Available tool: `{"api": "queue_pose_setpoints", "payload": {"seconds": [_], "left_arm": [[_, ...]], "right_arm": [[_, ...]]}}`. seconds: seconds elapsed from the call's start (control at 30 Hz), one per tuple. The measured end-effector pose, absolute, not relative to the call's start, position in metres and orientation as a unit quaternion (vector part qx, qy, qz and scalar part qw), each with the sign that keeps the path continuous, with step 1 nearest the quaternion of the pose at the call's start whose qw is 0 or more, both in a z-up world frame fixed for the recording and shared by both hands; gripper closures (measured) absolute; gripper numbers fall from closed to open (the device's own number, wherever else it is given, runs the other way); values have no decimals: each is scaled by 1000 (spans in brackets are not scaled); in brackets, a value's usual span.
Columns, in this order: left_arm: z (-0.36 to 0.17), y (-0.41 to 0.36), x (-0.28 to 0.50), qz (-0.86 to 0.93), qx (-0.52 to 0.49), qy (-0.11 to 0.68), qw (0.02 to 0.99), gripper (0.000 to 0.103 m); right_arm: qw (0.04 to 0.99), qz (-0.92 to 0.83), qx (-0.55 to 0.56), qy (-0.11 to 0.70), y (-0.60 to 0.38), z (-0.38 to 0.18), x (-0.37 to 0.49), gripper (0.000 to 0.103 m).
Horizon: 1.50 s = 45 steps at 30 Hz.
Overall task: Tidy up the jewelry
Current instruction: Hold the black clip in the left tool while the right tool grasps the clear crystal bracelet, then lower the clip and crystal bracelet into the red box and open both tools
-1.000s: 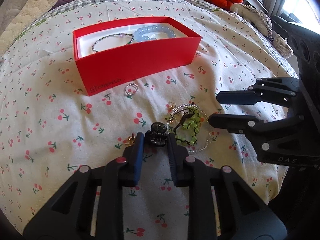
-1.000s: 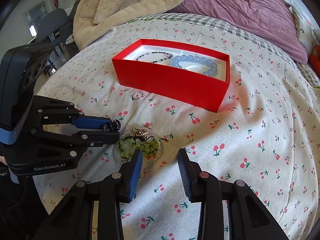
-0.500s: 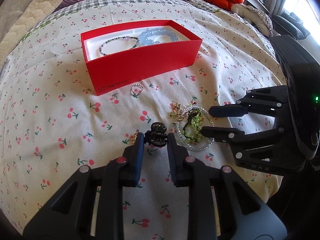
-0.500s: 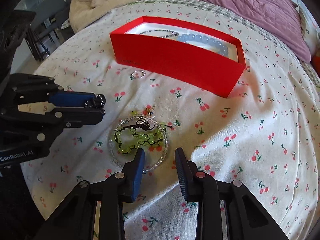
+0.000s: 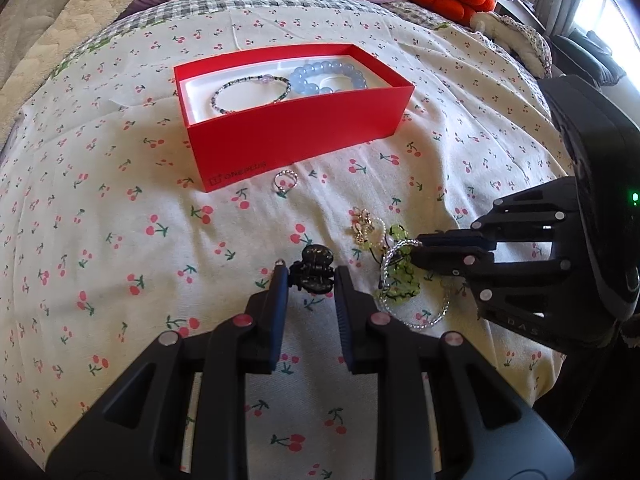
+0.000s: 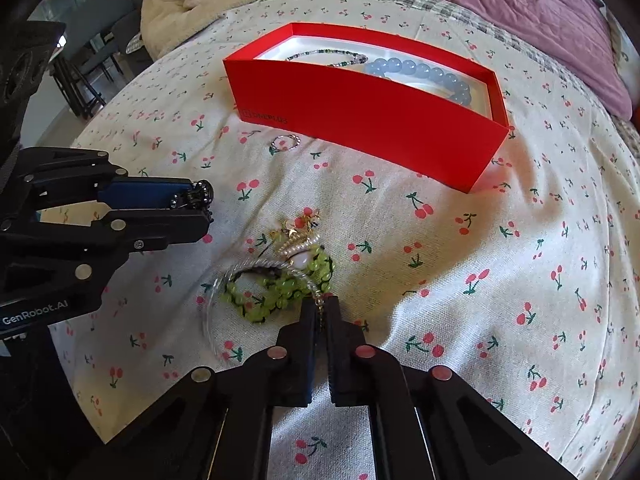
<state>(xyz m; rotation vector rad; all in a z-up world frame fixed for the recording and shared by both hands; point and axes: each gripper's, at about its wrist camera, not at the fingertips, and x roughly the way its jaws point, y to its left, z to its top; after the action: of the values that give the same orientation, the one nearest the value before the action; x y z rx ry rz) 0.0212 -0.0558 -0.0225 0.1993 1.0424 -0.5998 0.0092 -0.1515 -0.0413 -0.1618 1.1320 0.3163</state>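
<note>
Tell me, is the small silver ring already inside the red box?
No, the ring lies on the bedsheet just in front of the red box.

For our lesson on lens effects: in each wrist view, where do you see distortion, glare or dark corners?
Left wrist view: the bed bulges like a dome, the window at top right is blown out white, and the corners go black. Right wrist view: the straight front wall of the red box looks bowed, its white lining glares, and the edges darken; both views are sharp at the centre.

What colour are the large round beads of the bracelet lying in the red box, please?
Pale blue. The large-bead bracelet shows best in the left wrist view, inside the red box.
</note>
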Motion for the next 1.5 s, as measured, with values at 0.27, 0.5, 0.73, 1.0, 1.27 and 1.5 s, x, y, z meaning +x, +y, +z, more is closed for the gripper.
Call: {"api": "queue_pose_setpoints", "payload": {"seconds": [0.27,0.5,0.73,1.0,1.27,1.5], "left_arm": [[-6,-48,21,-282,81,478,828,78],[11,-41,25,-279,64,467,837,78],[29,-38,33,-278,46,453,846,78],[47,-39,48,-272,22,442,854,78],[49,-47,75,-263,4,448,854,78],[35,-55,102,-257,-9,458,851,78]], "right_arm": [[851,152,-70,497,-155,-13,-4,99],[872,148,-64,462,-154,20,-8,99],[889,141,-43,434,-158,48,2,99],[903,131,-19,409,-165,73,14,99],[911,115,15,396,-172,87,39,99],[908,101,53,403,-182,83,68,99]]}}
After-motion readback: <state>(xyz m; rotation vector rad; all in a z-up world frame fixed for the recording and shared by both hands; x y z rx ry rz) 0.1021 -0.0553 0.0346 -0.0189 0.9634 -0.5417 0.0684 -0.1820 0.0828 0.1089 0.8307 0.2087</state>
